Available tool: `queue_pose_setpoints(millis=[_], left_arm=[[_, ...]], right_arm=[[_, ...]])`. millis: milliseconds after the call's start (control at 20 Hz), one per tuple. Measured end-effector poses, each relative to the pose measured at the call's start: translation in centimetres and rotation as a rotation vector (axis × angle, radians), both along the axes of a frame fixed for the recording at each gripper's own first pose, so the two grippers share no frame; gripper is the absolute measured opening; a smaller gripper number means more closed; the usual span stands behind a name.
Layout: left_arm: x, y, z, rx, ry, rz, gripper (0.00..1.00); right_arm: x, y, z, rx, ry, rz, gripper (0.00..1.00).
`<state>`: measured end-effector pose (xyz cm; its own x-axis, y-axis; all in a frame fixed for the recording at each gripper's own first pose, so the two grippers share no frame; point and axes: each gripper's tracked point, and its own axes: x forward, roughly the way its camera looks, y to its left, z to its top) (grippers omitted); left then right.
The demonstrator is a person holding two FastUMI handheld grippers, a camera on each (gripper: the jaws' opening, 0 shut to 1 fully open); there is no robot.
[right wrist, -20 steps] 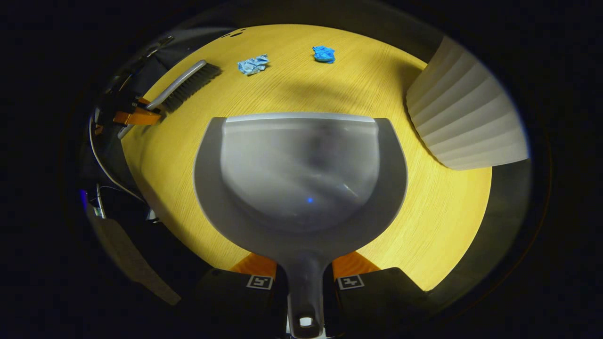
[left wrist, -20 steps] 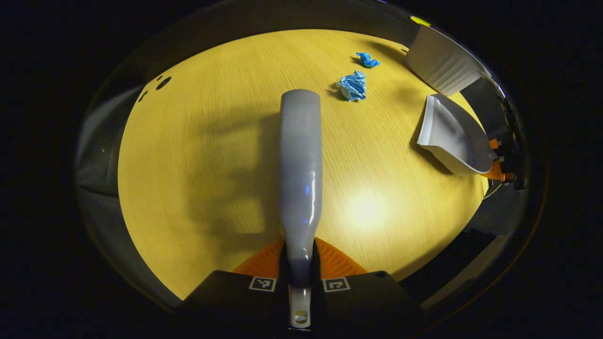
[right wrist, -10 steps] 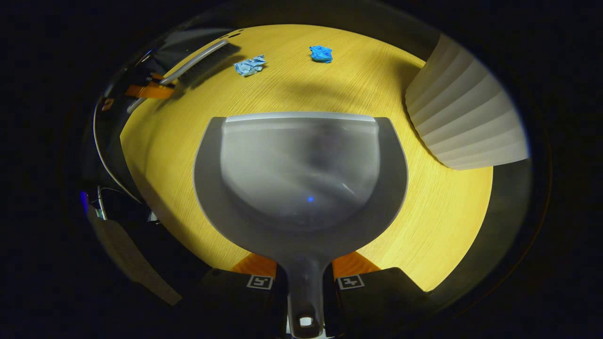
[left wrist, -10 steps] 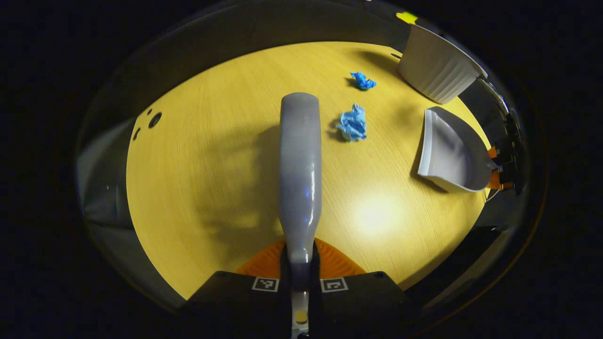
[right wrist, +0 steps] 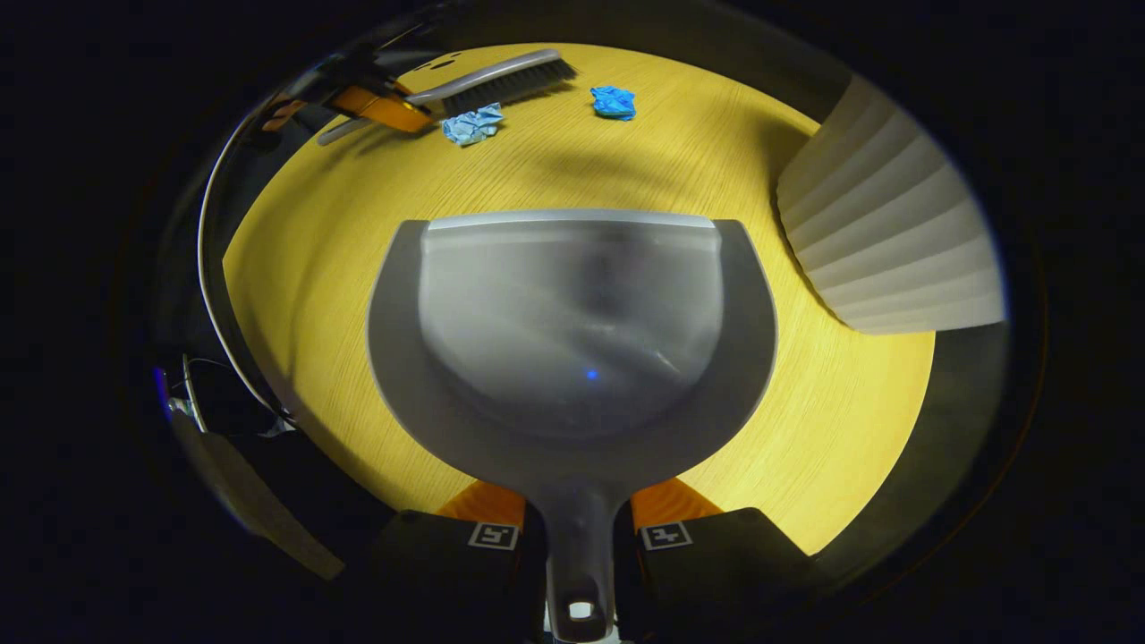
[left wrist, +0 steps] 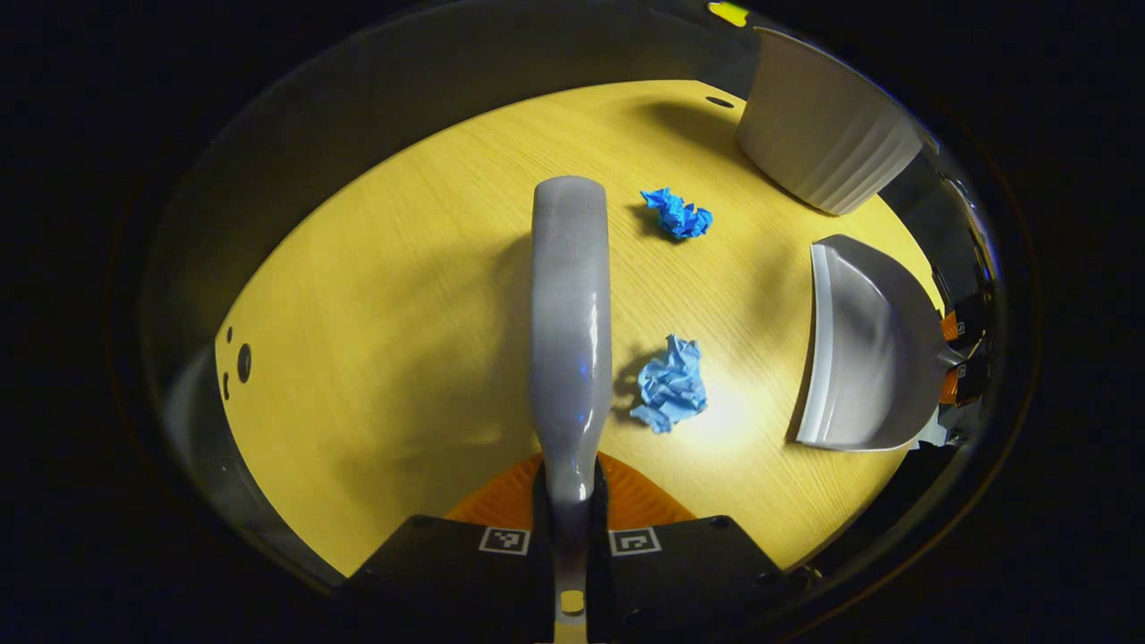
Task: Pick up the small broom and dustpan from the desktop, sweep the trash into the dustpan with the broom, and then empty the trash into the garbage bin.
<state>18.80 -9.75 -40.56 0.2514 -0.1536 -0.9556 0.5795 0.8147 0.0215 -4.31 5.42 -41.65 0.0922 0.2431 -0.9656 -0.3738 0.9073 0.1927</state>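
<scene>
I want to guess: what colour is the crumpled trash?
Blue, both paper wads; clearest in the left gripper view.

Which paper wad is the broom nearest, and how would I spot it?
On the yellow table, look beside the broom. The pale blue wad lies by its near end. The darker wad sits farther off, toward the white bin.
</scene>
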Motion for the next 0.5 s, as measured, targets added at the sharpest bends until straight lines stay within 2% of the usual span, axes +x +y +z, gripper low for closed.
queue_pose_setpoints(millis=[50,100,150,300,400,500], left_arm=[[0.6,-0.9,0.0,-0.012,-0.005,-0.024,0.17],[1.0,-1.6,0.2,-0.010,-0.003,-0.051,0.18],[1.5,-2.3,0.0,0.000,-0.004,-0.085,0.18],[2.9,-4.3,0.1,0.023,-0.009,-0.211,0.17],[2.2,-5.6,0.8,-0.004,0.012,-0.286,0.17],[0.4,-7.0,1.1,-0.048,0.052,-0.325,0.18]], right_arm=[[0.2,0.2,-0.1,0.001,0.003,0.007,0.35],[0.5,0.3,-0.2,0.002,0.003,0.012,0.40],[0.8,0.3,-0.1,0.001,0.002,0.018,0.34],[1.4,0.7,0.4,-0.002,0.001,0.025,0.34],[1.4,1.1,0.8,-0.009,0.001,0.031,0.34],[1.2,1.6,1.8,-0.016,-0.001,0.042,0.34]])
